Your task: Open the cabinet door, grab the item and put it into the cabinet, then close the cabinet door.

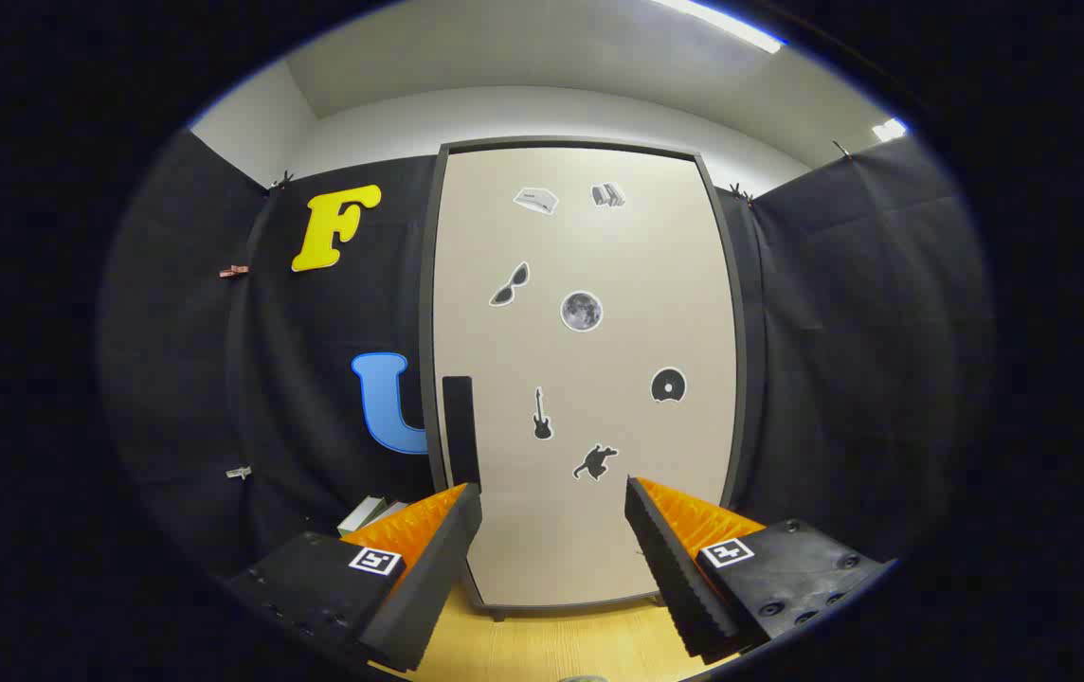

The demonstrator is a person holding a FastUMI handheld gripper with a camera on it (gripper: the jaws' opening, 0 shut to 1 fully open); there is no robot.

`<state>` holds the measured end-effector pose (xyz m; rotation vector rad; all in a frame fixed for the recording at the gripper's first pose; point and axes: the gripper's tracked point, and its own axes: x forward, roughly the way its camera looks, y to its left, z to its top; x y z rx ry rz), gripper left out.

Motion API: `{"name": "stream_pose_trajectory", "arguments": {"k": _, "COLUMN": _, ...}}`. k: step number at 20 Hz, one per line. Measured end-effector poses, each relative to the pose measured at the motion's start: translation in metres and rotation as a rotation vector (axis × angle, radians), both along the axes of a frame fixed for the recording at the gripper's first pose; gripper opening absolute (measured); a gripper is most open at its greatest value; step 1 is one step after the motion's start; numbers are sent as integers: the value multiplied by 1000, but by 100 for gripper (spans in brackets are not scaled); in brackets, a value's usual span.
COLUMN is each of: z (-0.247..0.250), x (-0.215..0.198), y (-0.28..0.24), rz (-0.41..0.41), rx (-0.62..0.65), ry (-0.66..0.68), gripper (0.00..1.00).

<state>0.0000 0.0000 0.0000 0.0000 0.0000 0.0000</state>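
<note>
A tall cabinet stands ahead on the wooden table, its beige door [589, 379] shut and covered with small stickers inside a dark frame. A black vertical handle [460, 431] runs along the door's left edge, just above my left fingertip. My gripper [551, 497] is open, nothing between its fingers, which point at the door's lower part from a short distance. Left of the cabinet, behind my left finger, lies a flat pale item [370, 514], mostly hidden.
Black cloth walls close in on both sides and behind the cabinet. The light wooden tabletop [561, 644] shows between my fingers in front of the cabinet's base. Small clips hang on the left cloth.
</note>
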Motion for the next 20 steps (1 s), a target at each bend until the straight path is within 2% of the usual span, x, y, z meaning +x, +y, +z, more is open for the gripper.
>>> {"name": "stream_pose_trajectory", "arguments": {"k": 11, "z": -2, "x": -7, "y": -5, "rz": -9, "rx": 10, "ry": 7, "gripper": 98}}
{"name": "stream_pose_trajectory", "arguments": {"k": 20, "z": -1, "x": -11, "y": -1, "rz": 15, "rx": 16, "ry": -8, "gripper": 98}}
